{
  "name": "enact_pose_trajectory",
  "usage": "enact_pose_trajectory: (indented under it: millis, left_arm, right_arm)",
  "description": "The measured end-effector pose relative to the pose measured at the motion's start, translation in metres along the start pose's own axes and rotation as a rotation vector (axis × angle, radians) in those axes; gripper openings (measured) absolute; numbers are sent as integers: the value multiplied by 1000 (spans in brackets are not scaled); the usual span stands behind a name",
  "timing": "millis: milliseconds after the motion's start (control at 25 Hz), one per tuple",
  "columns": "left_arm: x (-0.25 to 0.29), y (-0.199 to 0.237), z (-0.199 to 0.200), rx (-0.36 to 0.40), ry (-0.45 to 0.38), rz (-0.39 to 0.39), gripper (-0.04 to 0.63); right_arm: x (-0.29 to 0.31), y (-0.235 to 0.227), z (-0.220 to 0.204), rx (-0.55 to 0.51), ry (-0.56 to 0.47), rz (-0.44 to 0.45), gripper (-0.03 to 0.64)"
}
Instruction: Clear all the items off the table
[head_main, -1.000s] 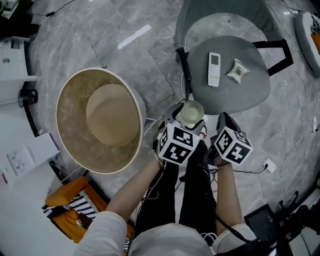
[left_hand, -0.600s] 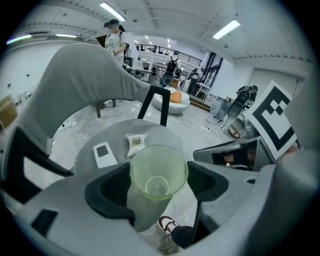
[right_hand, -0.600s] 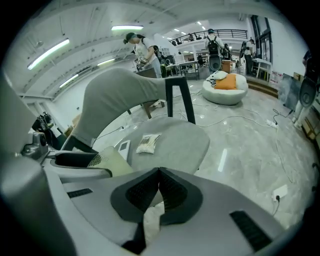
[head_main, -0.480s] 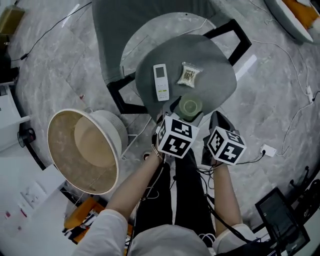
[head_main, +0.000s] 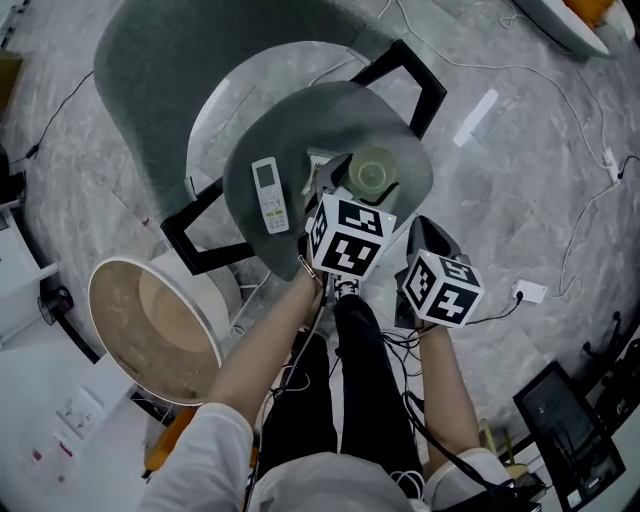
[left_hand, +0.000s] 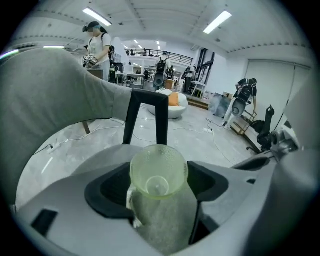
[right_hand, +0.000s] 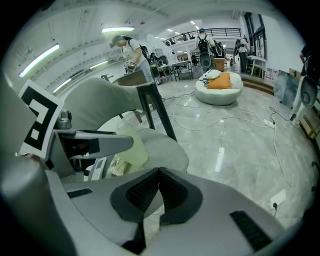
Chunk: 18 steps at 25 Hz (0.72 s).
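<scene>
Meanwhile, at a small grey table, a person works through clearing it, a gripper in each hand. The left tongs are pinching a frosted green cup by its sides, and the cup hangs over the table's near edge; the left gripper view shows the cup wedged squarely between the dark pads, a hold that looks firm enough for carrying. The right tongs are pressed together on nothing and hang beside the left gripper, off the table's edge, apparently kept out of the way. A white remote and a small packet lie on the table, yet to be cleared. A wide woven basket stands on the floor to the person's left, a likely destination for the cup.
</scene>
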<state>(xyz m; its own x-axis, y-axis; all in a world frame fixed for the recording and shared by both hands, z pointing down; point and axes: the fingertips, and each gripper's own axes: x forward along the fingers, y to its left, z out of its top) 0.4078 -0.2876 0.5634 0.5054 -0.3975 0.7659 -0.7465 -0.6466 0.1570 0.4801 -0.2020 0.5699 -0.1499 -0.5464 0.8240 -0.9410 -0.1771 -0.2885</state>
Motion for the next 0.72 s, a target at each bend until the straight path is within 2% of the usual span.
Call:
enact_pose_trajectory:
  millis: [200, 360, 720]
  left_arm:
    - [30, 4, 10, 49, 5, 24, 359]
    - [36, 5, 5, 36, 11, 25, 359]
    - [38, 9, 2, -23, 25, -12, 360]
  right_arm:
    - [4, -15, -1, 25, 11, -12, 23]
    - [4, -19, -7, 53, 20, -17, 23]
    - [9, -20, -5, 43, 19, -13, 23]
